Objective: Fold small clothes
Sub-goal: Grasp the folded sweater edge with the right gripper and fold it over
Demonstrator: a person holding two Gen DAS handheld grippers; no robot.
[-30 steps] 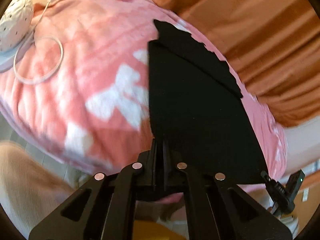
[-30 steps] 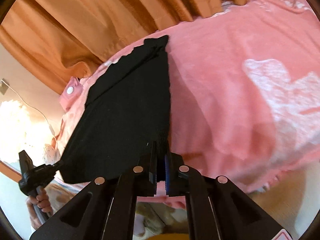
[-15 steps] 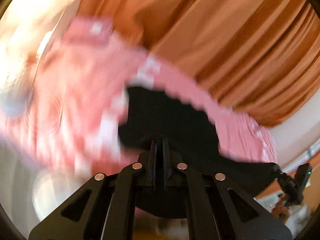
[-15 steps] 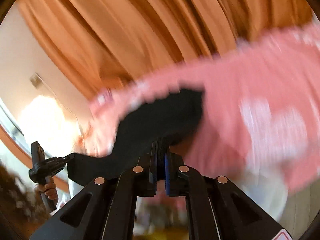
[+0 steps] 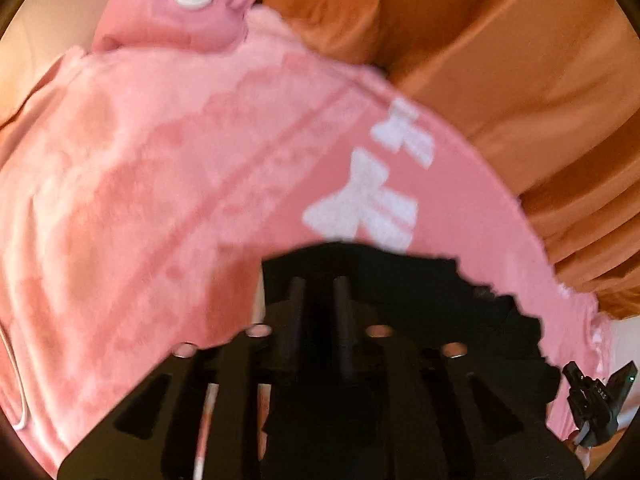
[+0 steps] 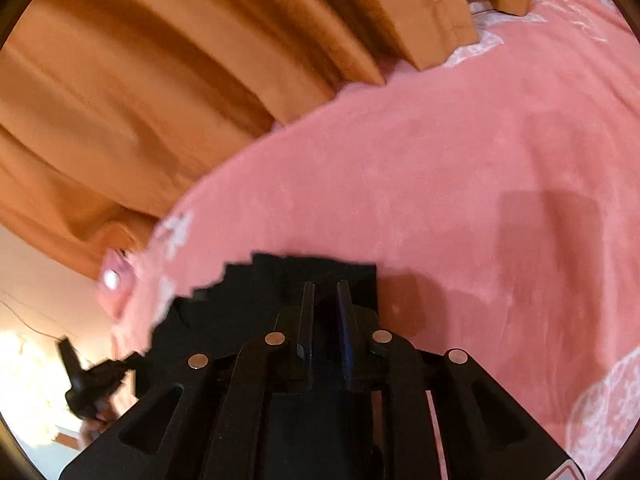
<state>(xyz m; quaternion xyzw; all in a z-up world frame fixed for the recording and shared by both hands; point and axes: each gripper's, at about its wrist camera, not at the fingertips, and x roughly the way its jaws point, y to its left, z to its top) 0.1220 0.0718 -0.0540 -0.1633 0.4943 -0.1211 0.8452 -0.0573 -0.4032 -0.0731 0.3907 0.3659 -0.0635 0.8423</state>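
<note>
A black garment with a scalloped edge lies on the pink blanket, folded over on itself; it also shows in the right wrist view. My left gripper is open, its fingers slightly apart over the garment's left end. My right gripper is open too, fingers apart over the garment's right end. Neither grips the cloth. Each gripper shows at the edge of the other's view.
The pink blanket with white bow prints covers the bed. A pink pillow with a white button lies at the far left. Orange curtains hang behind the bed. A white cord lies at the blanket's left edge.
Both grippers carried the garment's near edge forward over the rest, folding it, then opened and let go. The garment now looks much shorter.
</note>
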